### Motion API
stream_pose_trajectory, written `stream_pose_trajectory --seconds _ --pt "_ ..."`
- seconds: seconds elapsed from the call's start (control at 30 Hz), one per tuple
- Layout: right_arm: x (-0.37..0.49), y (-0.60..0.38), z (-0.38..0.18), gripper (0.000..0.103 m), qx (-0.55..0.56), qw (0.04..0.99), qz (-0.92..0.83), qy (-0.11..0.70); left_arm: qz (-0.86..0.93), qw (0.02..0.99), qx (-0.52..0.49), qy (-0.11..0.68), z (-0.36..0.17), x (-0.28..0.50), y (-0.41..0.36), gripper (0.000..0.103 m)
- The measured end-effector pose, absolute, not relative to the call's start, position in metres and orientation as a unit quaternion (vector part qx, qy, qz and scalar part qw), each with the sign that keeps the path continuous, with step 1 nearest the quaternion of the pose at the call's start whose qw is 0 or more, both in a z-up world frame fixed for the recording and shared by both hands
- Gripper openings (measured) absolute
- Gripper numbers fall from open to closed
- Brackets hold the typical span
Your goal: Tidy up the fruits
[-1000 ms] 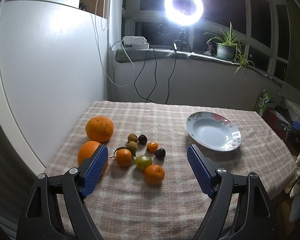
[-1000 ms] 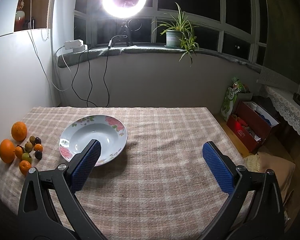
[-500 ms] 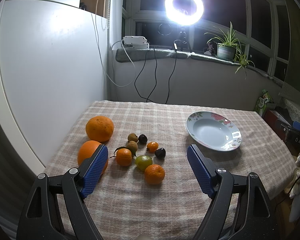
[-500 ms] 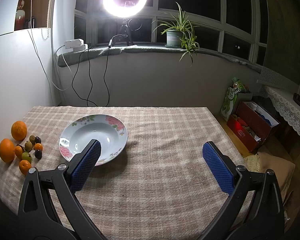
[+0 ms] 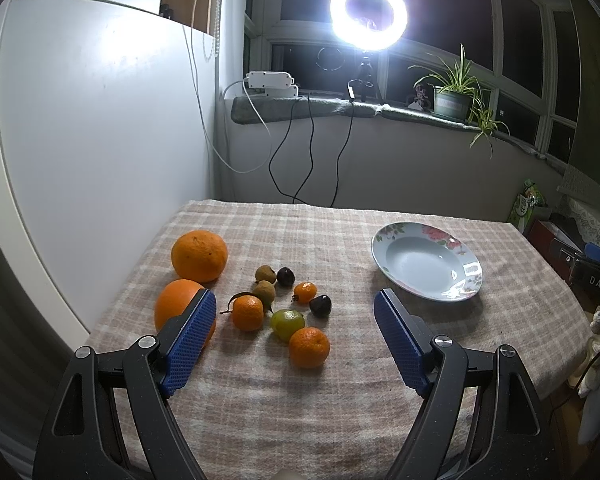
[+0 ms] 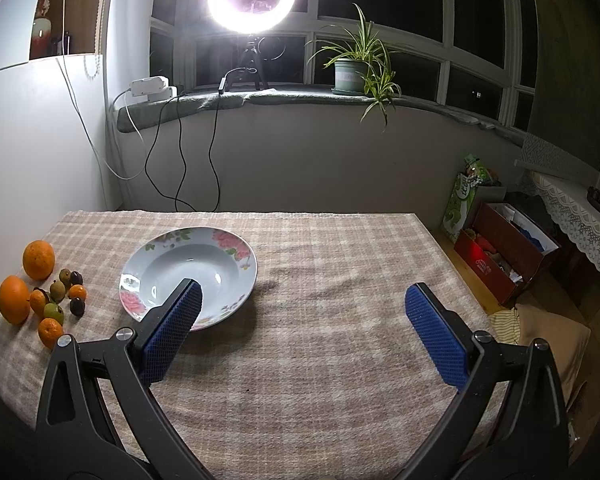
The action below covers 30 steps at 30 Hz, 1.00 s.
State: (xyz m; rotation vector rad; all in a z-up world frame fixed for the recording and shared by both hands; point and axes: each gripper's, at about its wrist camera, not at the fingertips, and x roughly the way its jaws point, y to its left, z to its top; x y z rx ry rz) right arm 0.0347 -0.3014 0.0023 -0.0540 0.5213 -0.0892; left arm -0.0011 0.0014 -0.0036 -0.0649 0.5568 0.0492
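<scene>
Fruit [image 5: 276, 304] heaped centre-left, plate [image 5: 384, 240] empty at right; both tongs [image 5: 290, 336] [image 6: 300, 334] spread apart, gripping nothing, ready to grab.

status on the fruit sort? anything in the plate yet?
Done: nothing yet. The plate is empty.
In hand: nothing. The left tongs are open above the fruit cluster, and the right tongs are open near the plate.
Left: all the fruit sits on the tablecloth, including two large oranges, the small tangerines, a green fruit and the small brown and dark ones.
</scene>
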Motion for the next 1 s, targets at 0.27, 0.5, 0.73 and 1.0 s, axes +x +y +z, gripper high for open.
stream_pose_trajectory --seconds 0.27,0.5,0.73,1.0 --pt "0.034 -0.299 0.003 0.103 -0.028 0.965 -0.042 0.258 0.024 0.961 -0.032 0.275 -0.004 -0.001 0.002 0.082" --pt "0.035 -0.298 0.002 0.103 -0.029 0.965 -0.041 0.259 0.025 0.960 -0.033 0.275 -0.005 -0.001 0.002 0.081" --pt "0.041 -0.290 -0.009 0.103 -0.031 0.963 0.010 0.268 0.031 0.957 -0.042 0.287 -0.019 -0.005 0.011 0.081" --pt "0.048 -0.257 -0.021 0.103 -0.054 0.954 0.101 0.276 0.028 0.948 -0.067 0.309 -0.037 -0.010 0.028 0.070"
